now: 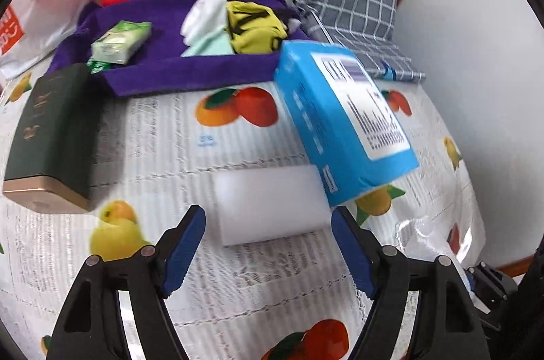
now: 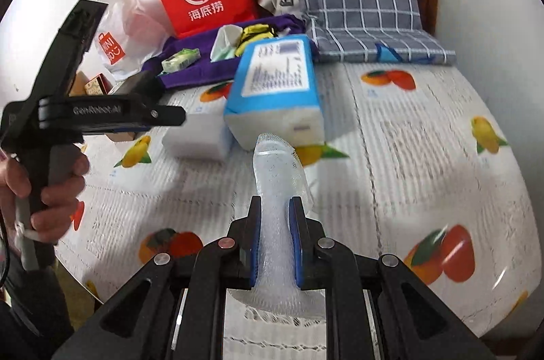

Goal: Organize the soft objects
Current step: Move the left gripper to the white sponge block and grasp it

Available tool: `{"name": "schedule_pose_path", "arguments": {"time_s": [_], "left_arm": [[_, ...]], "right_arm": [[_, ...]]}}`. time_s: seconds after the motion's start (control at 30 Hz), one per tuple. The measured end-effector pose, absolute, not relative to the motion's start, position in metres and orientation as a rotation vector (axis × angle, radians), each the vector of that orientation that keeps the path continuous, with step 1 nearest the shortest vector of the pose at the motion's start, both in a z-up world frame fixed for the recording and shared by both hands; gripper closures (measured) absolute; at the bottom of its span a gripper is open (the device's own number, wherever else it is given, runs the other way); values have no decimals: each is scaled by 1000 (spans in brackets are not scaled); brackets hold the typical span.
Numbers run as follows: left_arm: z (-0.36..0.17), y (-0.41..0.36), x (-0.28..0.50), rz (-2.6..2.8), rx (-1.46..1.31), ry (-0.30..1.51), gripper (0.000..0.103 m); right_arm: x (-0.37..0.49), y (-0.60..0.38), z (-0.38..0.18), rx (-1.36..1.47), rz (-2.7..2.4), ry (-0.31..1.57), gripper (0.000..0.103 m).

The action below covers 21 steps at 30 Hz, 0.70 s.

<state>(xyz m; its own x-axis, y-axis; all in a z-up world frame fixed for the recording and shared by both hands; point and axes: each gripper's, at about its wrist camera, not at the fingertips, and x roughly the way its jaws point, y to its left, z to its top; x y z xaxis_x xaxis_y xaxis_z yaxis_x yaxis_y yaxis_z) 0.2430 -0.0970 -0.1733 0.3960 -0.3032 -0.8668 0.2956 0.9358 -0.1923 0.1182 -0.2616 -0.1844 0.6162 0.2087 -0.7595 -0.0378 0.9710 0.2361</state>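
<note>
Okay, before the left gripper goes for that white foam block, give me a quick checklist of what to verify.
1. Left gripper open: ok.
2. White foam block lined up between its fingers: ok.
3. Fingers touching the block: cannot tell, the picture is blurred.
4. Blue box clear of the block: not ok, it overlaps the block's right end.
5. Right gripper shut on the clear plastic wrap: ok.
6. Purple cloth with room for another item: ok.

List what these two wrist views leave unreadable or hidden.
- Blue box: label print smeared by motion blur, both views.
- White sponge block: right end hidden under the box, left wrist view.
- Clear mesh wrap in the right gripper: near end hidden behind the gripper body.
- Dark green case: gold lettering blurred.
</note>
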Motion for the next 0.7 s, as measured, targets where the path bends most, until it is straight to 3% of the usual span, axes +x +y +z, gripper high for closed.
{"name": "schedule_pose_path", "arguments": {"time_s": [0.47, 0.53, 0.7], "left_arm": [[-202, -121, 246, -339, 43, 1083, 26], [-200, -117, 244, -356, 32, 1065, 30], [-199, -102, 238, -369, 28, 1061, 52]], "right_arm": [[119, -269, -198, 222, 155, 884, 86], [122, -268, -201, 218, 156, 885, 86], [130, -260, -209, 206, 160, 899, 86]]}}
